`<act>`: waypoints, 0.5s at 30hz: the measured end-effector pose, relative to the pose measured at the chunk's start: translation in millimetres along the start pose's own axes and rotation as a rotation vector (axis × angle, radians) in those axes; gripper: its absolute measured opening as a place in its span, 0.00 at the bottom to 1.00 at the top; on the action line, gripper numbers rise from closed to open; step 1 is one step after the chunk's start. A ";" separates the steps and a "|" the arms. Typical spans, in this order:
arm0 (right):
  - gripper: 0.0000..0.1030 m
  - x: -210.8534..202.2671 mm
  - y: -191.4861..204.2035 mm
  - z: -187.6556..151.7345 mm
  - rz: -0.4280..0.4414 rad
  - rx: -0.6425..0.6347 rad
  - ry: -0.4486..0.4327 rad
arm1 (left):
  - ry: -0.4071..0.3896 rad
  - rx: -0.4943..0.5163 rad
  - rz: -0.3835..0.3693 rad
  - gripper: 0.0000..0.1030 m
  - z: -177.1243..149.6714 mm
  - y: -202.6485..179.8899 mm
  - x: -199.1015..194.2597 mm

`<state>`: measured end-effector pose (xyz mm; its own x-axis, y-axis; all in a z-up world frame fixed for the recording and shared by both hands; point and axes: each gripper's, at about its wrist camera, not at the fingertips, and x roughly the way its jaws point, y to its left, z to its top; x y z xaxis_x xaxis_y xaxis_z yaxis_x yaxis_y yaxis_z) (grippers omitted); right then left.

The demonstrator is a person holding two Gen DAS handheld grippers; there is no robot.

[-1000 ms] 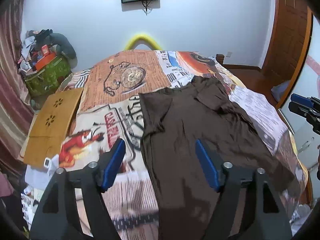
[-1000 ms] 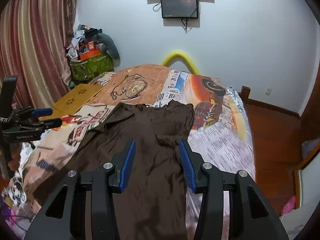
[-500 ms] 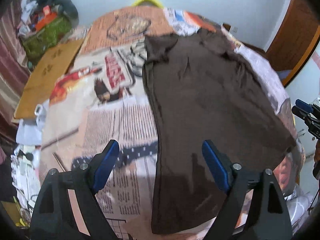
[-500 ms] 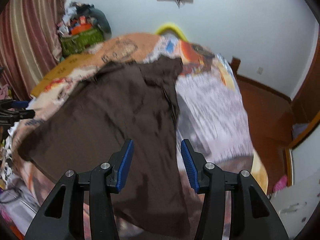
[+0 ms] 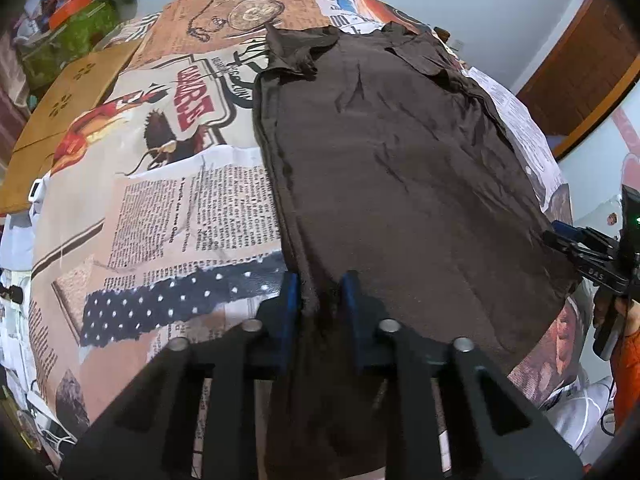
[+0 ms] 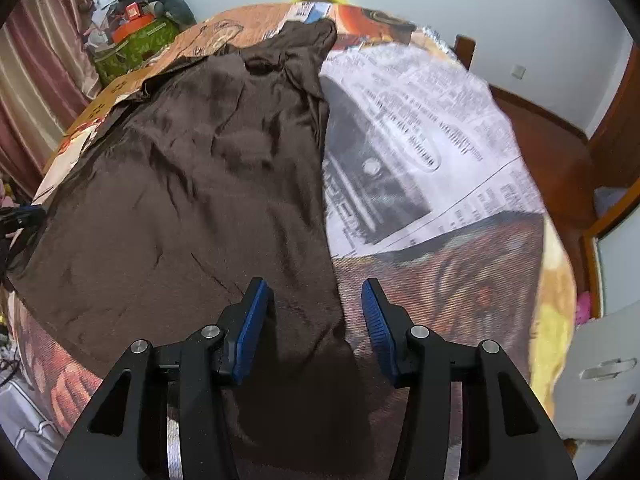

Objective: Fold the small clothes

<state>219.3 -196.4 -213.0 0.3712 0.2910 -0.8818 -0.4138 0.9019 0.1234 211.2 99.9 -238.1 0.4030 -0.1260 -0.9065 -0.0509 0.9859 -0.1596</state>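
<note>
A dark brown shirt (image 5: 400, 168) lies spread flat on the printed bedspread (image 5: 168, 184), collar end far from me. My left gripper (image 5: 320, 292) has its blue pads closed on the shirt's near left hem corner. In the right wrist view the same shirt (image 6: 200, 184) fills the left half. My right gripper (image 6: 314, 312) is open, its jaws astride the shirt's near right hem edge, low over the bed. It also shows at the right edge of the left wrist view (image 5: 576, 244).
The bed drops off at the near edge. A tan board (image 5: 64, 112) lies beside the bed on the left, with a green box (image 6: 136, 48) and clutter behind. A wooden floor (image 6: 544, 148) and door frame lie to the right.
Both grippers came down and forward to the shirt's near hem. The left gripper went from wide open to closed on the hem corner. The right gripper stayed open.
</note>
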 end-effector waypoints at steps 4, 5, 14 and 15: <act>0.44 4.5 1.1 0.0 0.028 0.005 0.003 | -0.005 0.022 0.017 0.08 0.7 -4.9 1.0; 0.44 5.5 0.4 1.3 0.035 0.010 0.006 | -0.006 0.024 0.020 0.06 1.3 -6.0 1.1; 0.06 6.3 12.2 6.6 0.082 -0.043 -0.002 | -0.052 0.041 0.057 0.04 10.2 -6.5 -5.8; 0.05 5.3 11.6 8.2 0.085 -0.042 -0.006 | -0.065 0.044 0.062 0.04 11.9 -5.9 -9.1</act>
<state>223.3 -181.8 -212.6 0.3379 0.3680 -0.8662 -0.4787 0.8597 0.1784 218.7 96.6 -224.3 0.4588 -0.0589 -0.8866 -0.0379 0.9956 -0.0858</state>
